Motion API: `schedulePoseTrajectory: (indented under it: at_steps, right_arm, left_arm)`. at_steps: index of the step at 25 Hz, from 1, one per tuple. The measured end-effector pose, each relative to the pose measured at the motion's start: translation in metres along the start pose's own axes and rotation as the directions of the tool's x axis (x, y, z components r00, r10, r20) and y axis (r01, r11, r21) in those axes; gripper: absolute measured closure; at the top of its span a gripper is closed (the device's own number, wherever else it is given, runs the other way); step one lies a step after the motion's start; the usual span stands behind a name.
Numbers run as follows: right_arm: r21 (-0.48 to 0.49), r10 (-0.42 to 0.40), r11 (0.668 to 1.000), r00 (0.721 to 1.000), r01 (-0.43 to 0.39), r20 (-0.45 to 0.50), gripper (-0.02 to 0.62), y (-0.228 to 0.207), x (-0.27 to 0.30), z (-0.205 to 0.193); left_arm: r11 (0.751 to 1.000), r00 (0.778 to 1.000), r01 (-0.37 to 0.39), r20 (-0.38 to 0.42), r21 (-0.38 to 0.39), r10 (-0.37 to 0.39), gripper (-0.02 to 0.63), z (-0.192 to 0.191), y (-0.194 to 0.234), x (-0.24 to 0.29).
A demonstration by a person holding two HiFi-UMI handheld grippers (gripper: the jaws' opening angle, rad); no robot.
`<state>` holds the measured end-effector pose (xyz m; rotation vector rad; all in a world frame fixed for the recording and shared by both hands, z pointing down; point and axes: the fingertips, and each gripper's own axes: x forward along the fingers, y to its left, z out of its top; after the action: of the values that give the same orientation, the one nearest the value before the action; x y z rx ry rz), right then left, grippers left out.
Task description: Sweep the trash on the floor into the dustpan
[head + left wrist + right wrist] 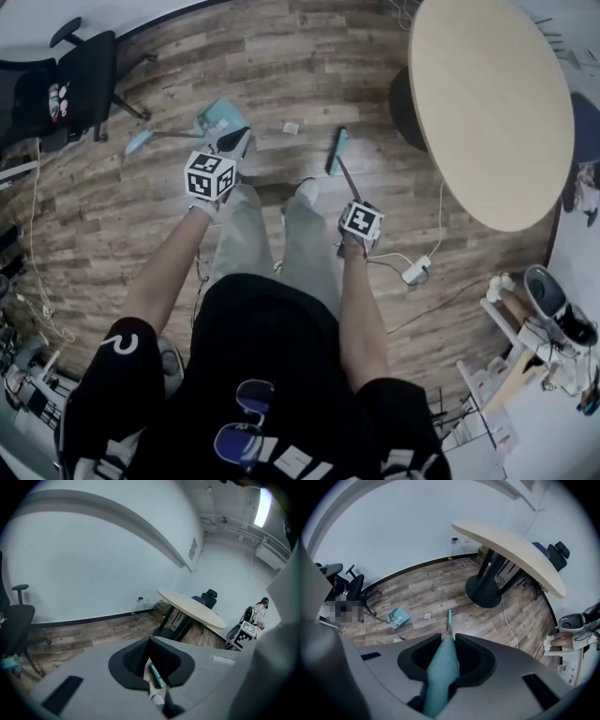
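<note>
The teal dustpan (217, 116) lies on the wood floor with nothing holding it. The left gripper (230, 142) hovers just beside it, its jaws closed together on nothing. A small white trash scrap (291, 128) sits between the pan and the broom (336, 150), whose handle the right gripper (449, 644) clamps. A sweep toward the loose pan would likely shove it aside or send the scrap past it.

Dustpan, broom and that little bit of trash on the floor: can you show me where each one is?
Dustpan (404, 614): right gripper view, on its teal edge.
Broom (337, 152): head view, on the middle of its teal head.
Trash scrap (291, 128): head view, on the middle of the small white piece.
</note>
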<state>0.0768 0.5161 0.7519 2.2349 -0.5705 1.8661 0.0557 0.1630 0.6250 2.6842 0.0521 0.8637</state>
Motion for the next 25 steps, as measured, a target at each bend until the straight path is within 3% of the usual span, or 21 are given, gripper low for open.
schedulePoseTrajectory:
  at_steps: [3, 8, 12, 18, 25]
  right_arm:
    - [-0.018, -0.074, 0.997, 0.996, 0.073, -0.041, 0.511, 0.022, 0.009, -0.014]
    - [-0.025, -0.098, 0.995, 0.995, 0.098, -0.001, 0.511, 0.106, 0.031, -0.002]
    - [0.000, -0.026, 1.000, 0.999, 0.026, 0.047, 0.511, 0.186, 0.048, 0.019]
    - [-0.030, -0.035, 0.999, 0.995, 0.038, 0.095, 0.511, 0.270, 0.066, 0.052]
    - [-0.109, -0.013, 0.994, 0.993, 0.026, 0.115, 0.511, 0.341, 0.079, 0.089]
  left_arm:
    - [1.000, 1.000, 0.003, -0.009, -0.019, -0.003, 0.607, -0.012, 0.026, -0.011]
    - [0.999, 1.000, -0.014, -0.014, -0.043, 0.013, 0.607, -0.029, 0.091, -0.045]
    - [0.995, 0.998, -0.059, -0.016, -0.086, 0.058, 0.607, -0.043, 0.155, -0.080]
    - [0.978, 0.991, -0.132, 0.001, -0.161, 0.134, 0.607, -0.058, 0.243, -0.122]
    - [0.943, 0.976, -0.203, 0.027, -0.262, 0.218, 0.607, -0.077, 0.297, -0.151]
